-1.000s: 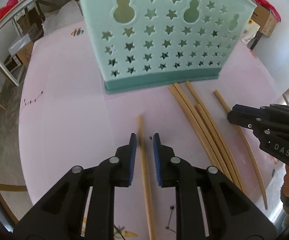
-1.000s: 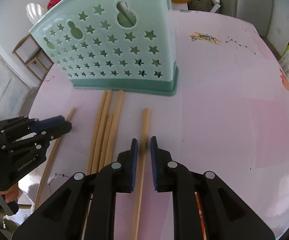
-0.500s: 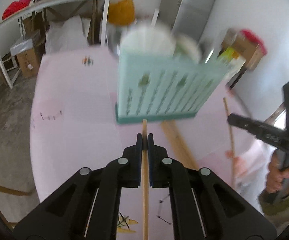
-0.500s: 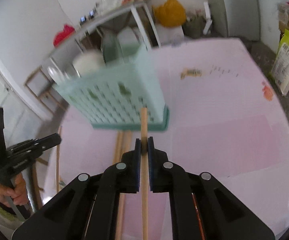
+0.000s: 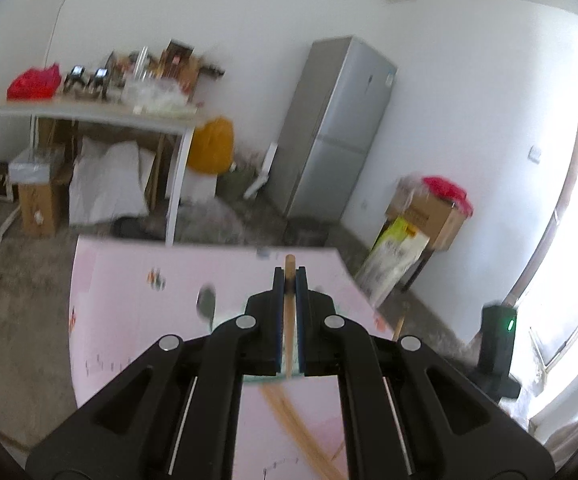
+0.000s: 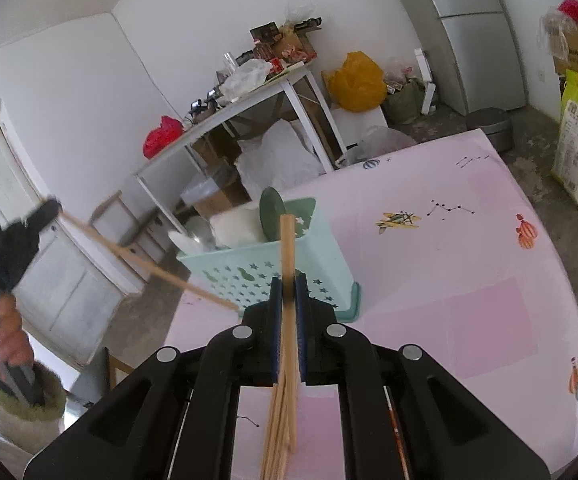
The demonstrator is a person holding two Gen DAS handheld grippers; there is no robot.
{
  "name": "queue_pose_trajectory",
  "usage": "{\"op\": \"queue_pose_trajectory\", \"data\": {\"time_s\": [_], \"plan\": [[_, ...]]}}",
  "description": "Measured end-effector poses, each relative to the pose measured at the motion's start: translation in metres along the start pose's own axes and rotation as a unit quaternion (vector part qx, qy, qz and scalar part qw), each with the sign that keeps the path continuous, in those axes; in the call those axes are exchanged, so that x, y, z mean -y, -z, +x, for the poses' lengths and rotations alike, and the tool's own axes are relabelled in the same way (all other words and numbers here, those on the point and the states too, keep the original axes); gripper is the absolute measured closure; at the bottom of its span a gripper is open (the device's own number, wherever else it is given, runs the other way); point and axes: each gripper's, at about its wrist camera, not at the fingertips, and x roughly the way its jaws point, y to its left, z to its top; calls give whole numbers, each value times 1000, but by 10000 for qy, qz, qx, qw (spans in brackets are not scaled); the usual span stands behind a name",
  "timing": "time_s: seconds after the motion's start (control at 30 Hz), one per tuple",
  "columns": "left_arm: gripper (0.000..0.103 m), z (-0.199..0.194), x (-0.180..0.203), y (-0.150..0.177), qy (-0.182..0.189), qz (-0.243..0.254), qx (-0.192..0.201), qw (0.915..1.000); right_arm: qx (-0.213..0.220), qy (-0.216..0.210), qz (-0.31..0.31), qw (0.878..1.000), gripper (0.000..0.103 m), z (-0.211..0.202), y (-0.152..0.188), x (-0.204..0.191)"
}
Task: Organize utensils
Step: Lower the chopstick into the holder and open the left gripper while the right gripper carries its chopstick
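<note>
Ahead of my right hand-held gripper (image 6: 287, 300), clamped on a chopstick (image 6: 287, 256), stands the green basket (image 6: 289, 276); my left hand-held gripper (image 5: 289, 300) clamps another, ready to drop in.

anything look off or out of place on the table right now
Yes: loose chopsticks lie scattered on the pink table outside the mint basket. Each gripper, left and right, holds one chopstick.
</note>
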Motion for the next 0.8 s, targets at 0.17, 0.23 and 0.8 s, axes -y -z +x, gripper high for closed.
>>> {"op": "queue_pose_trajectory", "data": {"time_s": [0.17, 0.23, 0.8], "plan": [[99, 14, 12, -33, -90, 178, 349, 9992, 17, -46, 71, 10000, 96, -4, 2, 3], [99, 22, 13, -40, -123, 191, 402, 9989, 15, -45, 94, 9999, 96, -4, 3, 4], [99, 53, 8, -70, -296, 113, 784, 9964, 65, -34, 114, 9999, 96, -9, 0, 6]]}}
